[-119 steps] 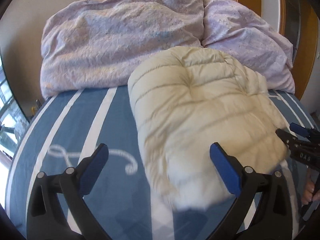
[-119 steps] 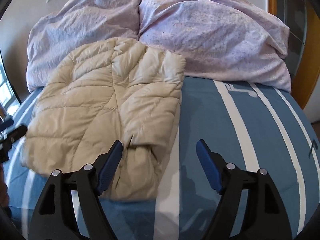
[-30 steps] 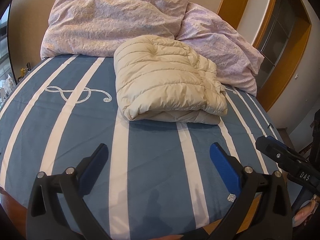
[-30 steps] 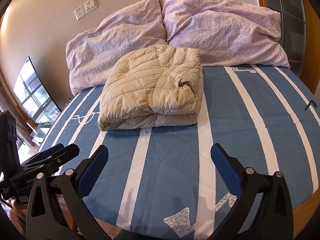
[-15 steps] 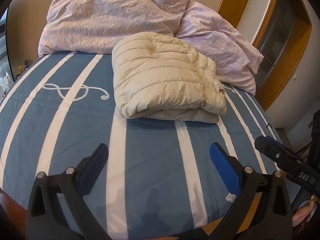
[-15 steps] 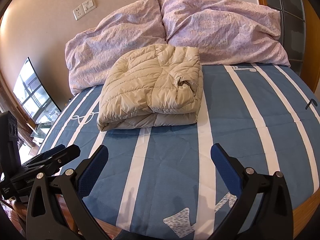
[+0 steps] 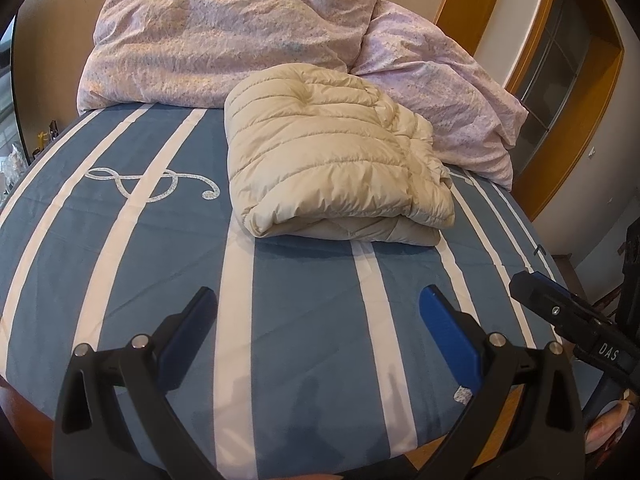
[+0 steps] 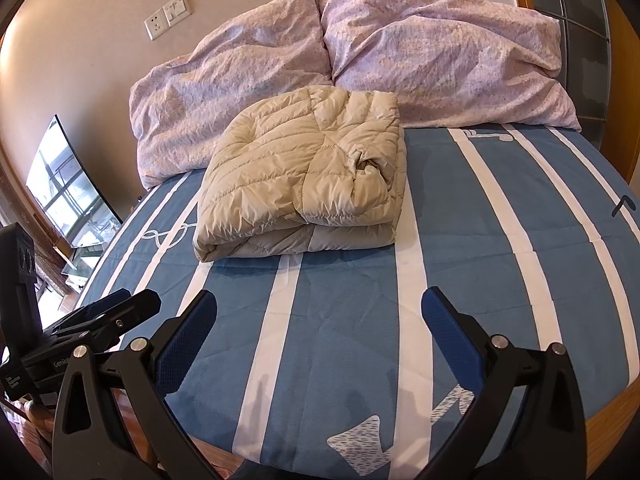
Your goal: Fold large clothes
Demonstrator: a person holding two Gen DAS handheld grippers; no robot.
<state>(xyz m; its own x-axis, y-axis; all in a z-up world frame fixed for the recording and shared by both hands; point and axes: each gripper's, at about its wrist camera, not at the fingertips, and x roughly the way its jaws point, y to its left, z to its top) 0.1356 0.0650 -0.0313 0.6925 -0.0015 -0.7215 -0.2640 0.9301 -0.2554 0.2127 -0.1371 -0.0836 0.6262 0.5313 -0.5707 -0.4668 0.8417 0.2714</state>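
A cream quilted puffer jacket (image 7: pixel 332 160) lies folded into a thick rectangle on the blue striped bed, near the pillows; it also shows in the right wrist view (image 8: pixel 304 184). My left gripper (image 7: pixel 320 320) is open and empty, held back over the bed's near edge, well short of the jacket. My right gripper (image 8: pixel 320 320) is open and empty too, at a similar distance. Each gripper shows at the edge of the other's view: the right one (image 7: pixel 568 316), the left one (image 8: pixel 100 320).
Two lilac pillows (image 8: pixel 360 64) lean on the wall behind the jacket. The blue sheet with white stripes (image 7: pixel 300 300) covers the bed. A wooden door frame (image 7: pixel 576 92) stands to the right. A window (image 8: pixel 64 188) and a wall socket (image 8: pixel 166 20) are at the left.
Four seconds ago both grippers were close over the jacket; they have since pulled back to the bed's near edge. In the last second the left view crept slightly closer; the jacket stays still.
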